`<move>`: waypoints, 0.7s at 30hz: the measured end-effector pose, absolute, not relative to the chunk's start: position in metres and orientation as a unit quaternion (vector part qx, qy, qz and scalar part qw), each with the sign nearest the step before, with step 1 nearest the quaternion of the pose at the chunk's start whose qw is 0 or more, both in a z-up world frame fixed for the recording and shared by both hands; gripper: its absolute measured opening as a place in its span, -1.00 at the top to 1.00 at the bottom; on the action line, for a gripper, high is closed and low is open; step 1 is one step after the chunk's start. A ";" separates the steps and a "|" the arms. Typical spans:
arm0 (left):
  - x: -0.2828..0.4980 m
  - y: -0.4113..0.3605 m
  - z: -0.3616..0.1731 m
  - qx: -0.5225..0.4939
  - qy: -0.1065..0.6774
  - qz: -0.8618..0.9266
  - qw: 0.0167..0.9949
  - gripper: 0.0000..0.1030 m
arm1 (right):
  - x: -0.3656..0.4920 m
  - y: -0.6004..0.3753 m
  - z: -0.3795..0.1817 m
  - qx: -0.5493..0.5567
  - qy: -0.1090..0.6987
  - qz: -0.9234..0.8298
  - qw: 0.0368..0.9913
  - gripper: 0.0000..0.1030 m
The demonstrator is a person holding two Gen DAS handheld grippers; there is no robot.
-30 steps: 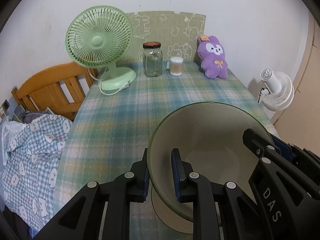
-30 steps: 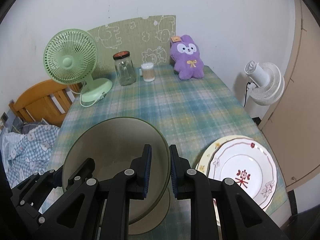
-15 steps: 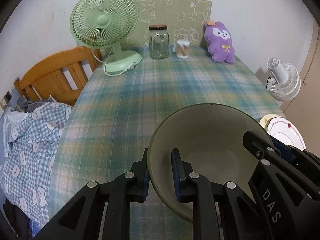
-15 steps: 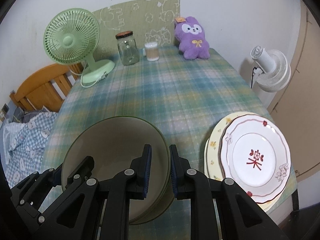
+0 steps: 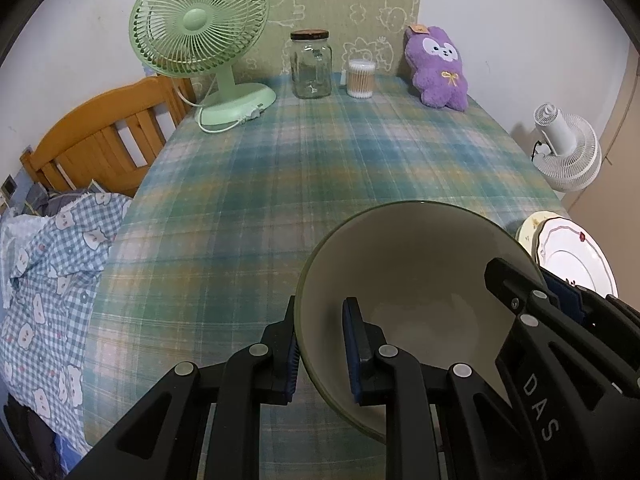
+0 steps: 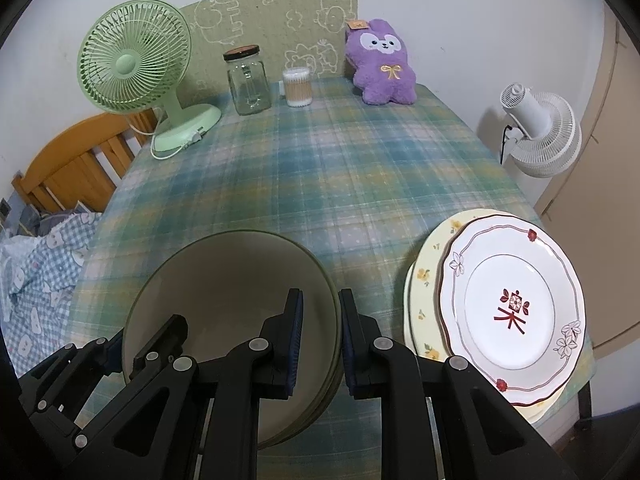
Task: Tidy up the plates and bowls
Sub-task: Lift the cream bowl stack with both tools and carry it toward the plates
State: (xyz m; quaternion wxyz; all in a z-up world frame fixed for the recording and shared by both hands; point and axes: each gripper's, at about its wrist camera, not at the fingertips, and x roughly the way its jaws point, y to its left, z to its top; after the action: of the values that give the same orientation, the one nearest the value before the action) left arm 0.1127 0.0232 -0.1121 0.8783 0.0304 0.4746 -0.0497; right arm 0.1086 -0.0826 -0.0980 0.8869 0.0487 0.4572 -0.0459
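A large beige bowl (image 5: 412,264) with a dark green rim hangs low over the near end of the plaid table (image 5: 320,168). My left gripper (image 5: 320,312) is shut on its left rim, one pad inside and one outside. My right gripper (image 6: 321,300) is shut on the right rim of the same bowl (image 6: 224,280). Under that rim, the edges of similar bowls (image 6: 334,388) show, nested below. To the right, a white plate with a red pattern (image 6: 512,312) lies on a yellow floral plate (image 6: 424,280). Each gripper shows in the other's view: right gripper (image 5: 532,284), left gripper (image 6: 144,336).
Along the far edge of the table stand a green desk fan (image 5: 200,24), a glass jar (image 5: 311,64), a tub of cotton swabs (image 5: 361,79) and a purple plush toy (image 5: 438,70). A wooden headboard (image 5: 100,140) and checked bedding (image 5: 48,264) lie left; a white fan (image 6: 540,136) stands right.
Both grippers have sunk toward the table with the bowl held between them and tipped further down. The stacked plates at the right show more fully now.
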 end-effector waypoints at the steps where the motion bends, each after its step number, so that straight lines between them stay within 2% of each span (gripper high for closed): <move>1: 0.113 0.023 -0.112 0.031 0.474 -0.050 0.879 0.69 | 0.109 -0.083 -0.098 0.049 0.457 -0.046 0.887 0.59; 16: 0.113 0.023 -0.114 0.023 0.480 -0.050 0.876 0.69 | 0.112 -0.080 -0.097 0.027 0.480 -0.054 0.875 0.59; 21: 0.115 0.024 -0.112 0.017 0.488 -0.063 0.870 0.44 | 0.113 -0.080 -0.095 0.027 0.491 -0.051 0.869 0.59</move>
State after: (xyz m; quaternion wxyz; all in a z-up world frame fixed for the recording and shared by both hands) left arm 0.1147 0.0242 -0.1116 0.8704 0.0167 0.4880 -0.0628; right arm 0.1133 -0.0799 -0.0951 0.8693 0.0267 0.4908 -0.0514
